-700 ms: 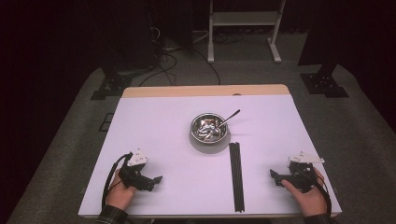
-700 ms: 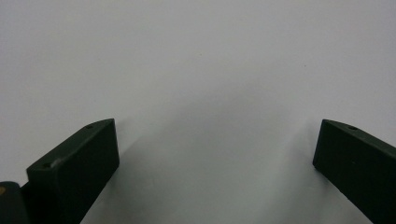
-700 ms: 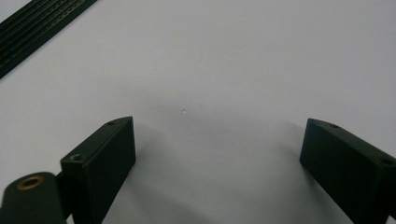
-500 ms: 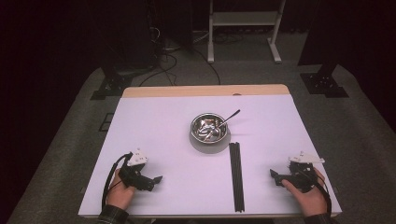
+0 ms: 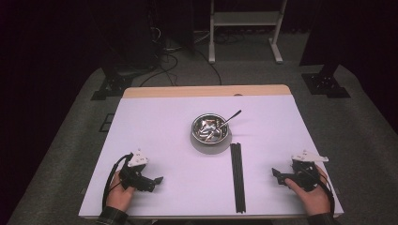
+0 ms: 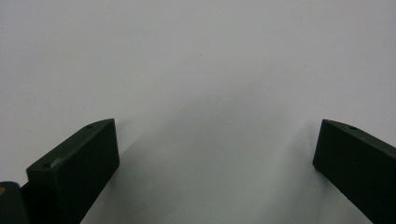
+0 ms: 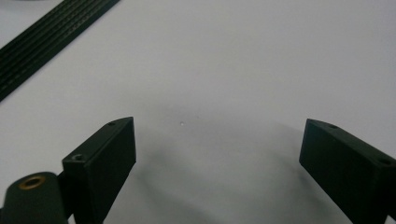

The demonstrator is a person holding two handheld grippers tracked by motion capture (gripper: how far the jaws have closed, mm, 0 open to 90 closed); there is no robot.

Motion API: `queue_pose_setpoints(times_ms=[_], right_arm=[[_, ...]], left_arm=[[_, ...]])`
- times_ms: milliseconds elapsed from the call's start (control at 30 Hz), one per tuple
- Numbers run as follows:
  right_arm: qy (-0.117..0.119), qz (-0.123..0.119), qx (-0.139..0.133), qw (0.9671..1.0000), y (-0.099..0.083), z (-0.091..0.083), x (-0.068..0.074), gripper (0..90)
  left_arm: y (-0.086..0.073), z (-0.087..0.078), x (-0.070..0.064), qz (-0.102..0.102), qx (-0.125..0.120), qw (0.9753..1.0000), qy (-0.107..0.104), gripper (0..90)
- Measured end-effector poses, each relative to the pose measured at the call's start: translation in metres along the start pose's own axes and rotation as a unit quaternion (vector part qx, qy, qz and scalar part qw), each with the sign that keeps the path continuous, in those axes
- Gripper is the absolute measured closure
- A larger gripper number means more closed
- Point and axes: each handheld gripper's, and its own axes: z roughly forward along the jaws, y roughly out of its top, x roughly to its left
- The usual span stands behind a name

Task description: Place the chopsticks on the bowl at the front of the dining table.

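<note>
Both grippers rest on the white table [image 5: 155, 122], jaws spread wide, nothing held: left gripper [image 5: 157, 180] at 8 o'clock, right gripper [image 5: 276, 173] at 4 o'clock. Nearest the right gripper is the black strip bundle [image 5: 237, 176], flat at 6 o'clock of the metal bowl [image 5: 210, 132], spoon [image 5: 229, 118] inside. Strips look light, thin, stiff-ish, probably slippery and low-lying; pinch across the width near the near end.

One metal bowl [image 5: 210, 134], one spoon [image 5: 228, 118] and one black strip [image 5: 238, 176] are counted on one table [image 5: 281, 122].
</note>
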Motion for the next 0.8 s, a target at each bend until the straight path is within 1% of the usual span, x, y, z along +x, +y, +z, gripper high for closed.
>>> queue_pose_setpoints(times_ms=[100, 167, 200, 333, 367, 533, 700, 800], right_arm=[[0.007, 0.001, -0.003, 1.0000, 0.002, 0.000, 0.000, 9.3], [0.018, -0.002, -0.006, 0.9998, 0.003, 0.000, 0.000, 9.2], [0.020, -0.008, -0.008, 0.9997, 0.004, 0.001, 0.000, 9.3], [0.026, -0.007, -0.010, 0.9996, 0.008, 0.002, 0.002, 9.2], [0.028, -0.012, -0.011, 0.9995, 0.011, 0.002, 0.004, 9.2], [0.038, -0.014, -0.015, 0.9991, 0.015, 0.001, 0.008, 9.3], [0.048, -0.012, -0.019, 0.9986, 0.018, 0.001, 0.009, 9.3], [0.059, -0.011, -0.024, 0.9979, 0.023, 0.002, 0.013, 9.3]], left_arm=[[0.000, 0.000, 0.000, 0.000, 0.000, 1.0000, 0.000, 0.0], [0.000, 0.000, 0.000, 0.000, -0.001, 1.0000, 0.000, 0.0], [0.000, 0.000, 0.000, 0.000, 0.000, 1.0000, 0.001, 0.0], [0.000, 0.000, 0.000, 0.000, -0.001, 1.0000, 0.001, 0.0], [0.000, 0.000, 0.000, 0.000, -0.001, 1.0000, 0.000, 0.0], [0.000, 0.000, 0.000, 0.000, -0.001, 1.0000, 0.000, 0.0], [0.000, 0.000, 0.000, 0.000, -0.001, 1.0000, 0.000, 0.0], [0.000, 0.000, 0.000, 0.000, -0.001, 1.0000, 0.000, 0.0]])
